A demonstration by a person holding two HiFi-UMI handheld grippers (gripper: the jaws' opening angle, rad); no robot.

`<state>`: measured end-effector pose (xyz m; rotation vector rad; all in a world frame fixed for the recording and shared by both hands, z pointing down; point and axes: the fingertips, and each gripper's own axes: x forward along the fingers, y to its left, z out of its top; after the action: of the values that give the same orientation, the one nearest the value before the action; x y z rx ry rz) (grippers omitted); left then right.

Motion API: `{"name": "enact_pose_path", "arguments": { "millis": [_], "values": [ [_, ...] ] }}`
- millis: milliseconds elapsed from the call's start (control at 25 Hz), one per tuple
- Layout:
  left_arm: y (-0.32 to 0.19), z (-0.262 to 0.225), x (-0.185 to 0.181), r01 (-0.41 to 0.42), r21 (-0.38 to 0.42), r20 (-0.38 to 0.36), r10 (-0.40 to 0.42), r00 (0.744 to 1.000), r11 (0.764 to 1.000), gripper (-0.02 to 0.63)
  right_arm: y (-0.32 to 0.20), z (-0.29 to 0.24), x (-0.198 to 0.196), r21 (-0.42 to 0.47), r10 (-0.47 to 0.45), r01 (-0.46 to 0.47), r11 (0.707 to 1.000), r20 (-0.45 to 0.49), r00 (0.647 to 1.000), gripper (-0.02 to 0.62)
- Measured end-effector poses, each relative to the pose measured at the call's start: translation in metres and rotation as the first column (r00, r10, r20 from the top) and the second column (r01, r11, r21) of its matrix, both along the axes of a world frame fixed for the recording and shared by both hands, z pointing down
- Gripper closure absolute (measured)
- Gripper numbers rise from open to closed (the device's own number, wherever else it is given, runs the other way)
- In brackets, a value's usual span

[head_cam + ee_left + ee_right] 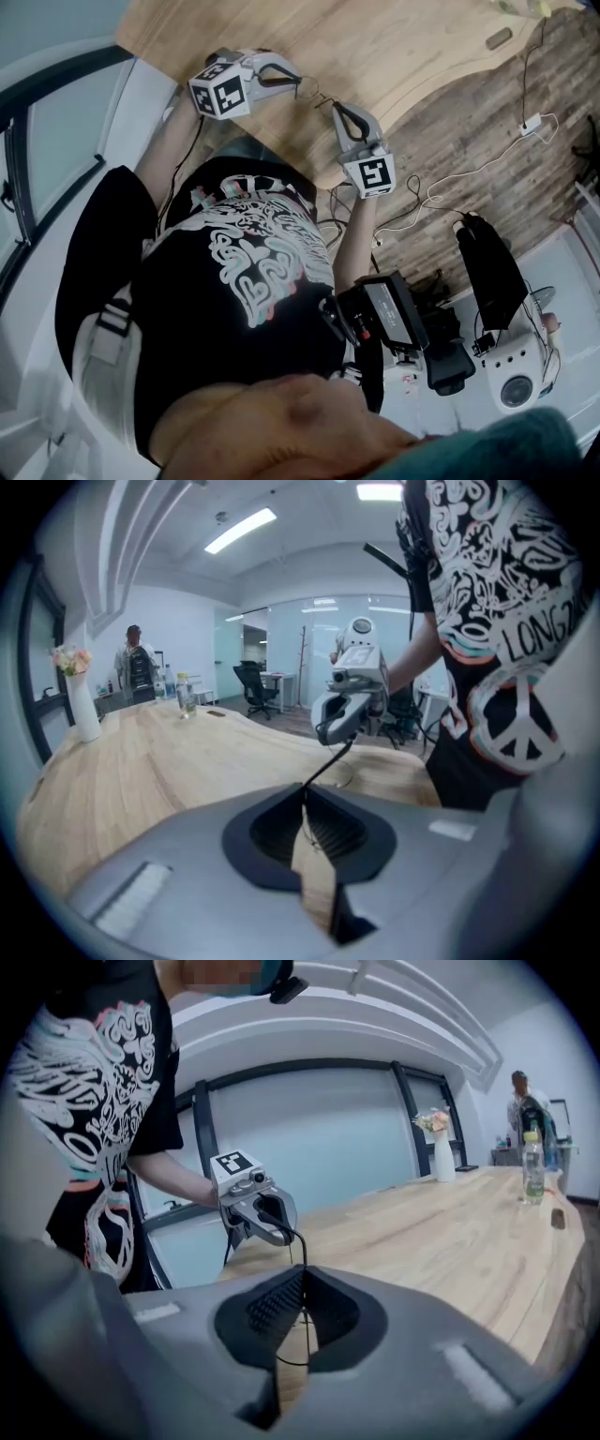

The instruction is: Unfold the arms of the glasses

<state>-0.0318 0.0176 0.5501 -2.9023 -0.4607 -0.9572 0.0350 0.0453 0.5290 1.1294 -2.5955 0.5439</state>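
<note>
Holding glasses (312,92) aloft over the table (403,56) edge. Left gripper (291,81) and right gripper (336,109) each pinch a thin arm (probably opposite temples), so pulling apart should swing them open.

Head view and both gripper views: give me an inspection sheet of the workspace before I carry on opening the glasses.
Surface: wooden table, light grain.
Job's things: glasses held above the table between the two grippers; a thin black arm runs from one to the other.
Clutter: vase of flowers, bottle and small dark item at the far end.
Grippers: left gripper shut on the glasses; right gripper shut on the glasses.
Cables: white lead with power strip on the floor.
Surroundings: person standing beyond the table; office chairs.
</note>
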Motion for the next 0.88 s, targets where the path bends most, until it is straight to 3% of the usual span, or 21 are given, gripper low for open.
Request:
{"name": "enact_pose_path", "arguments": {
  "millis": [280,440,560,720,880],
  "values": [
    [-0.012,-0.015,0.004,0.058,-0.109,-0.066,-0.066,0.996,0.992,0.604,0.004,0.001,0.006,-0.053,0.033,-0.022,0.998,0.213,0.976,0.594],
    [-0.013,-0.012,0.002,0.095,-0.184,-0.069,-0.110,0.992,0.978,0.604,0.011,0.004,0.004,-0.118,0.045,-0.004,0.993,0.341,0.939,0.594],
    [-0.014,-0.009,0.001,0.124,-0.260,-0.062,-0.145,0.988,0.958,0.605,0.013,0.003,0.002,-0.134,0.049,0.005,0.991,0.395,0.917,0.594],
    [-0.024,-0.009,-0.002,0.189,-0.367,-0.079,-0.233,0.969,0.911,0.606,0.012,-0.002,0.005,-0.137,0.072,-0.010,0.990,0.452,0.889,0.594],
    [-0.030,-0.009,-0.007,0.213,-0.424,-0.088,-0.274,0.958,0.880,0.606,0.011,-0.008,0.009,-0.127,0.073,-0.013,0.992,0.484,0.872,0.594]
  ]
}}
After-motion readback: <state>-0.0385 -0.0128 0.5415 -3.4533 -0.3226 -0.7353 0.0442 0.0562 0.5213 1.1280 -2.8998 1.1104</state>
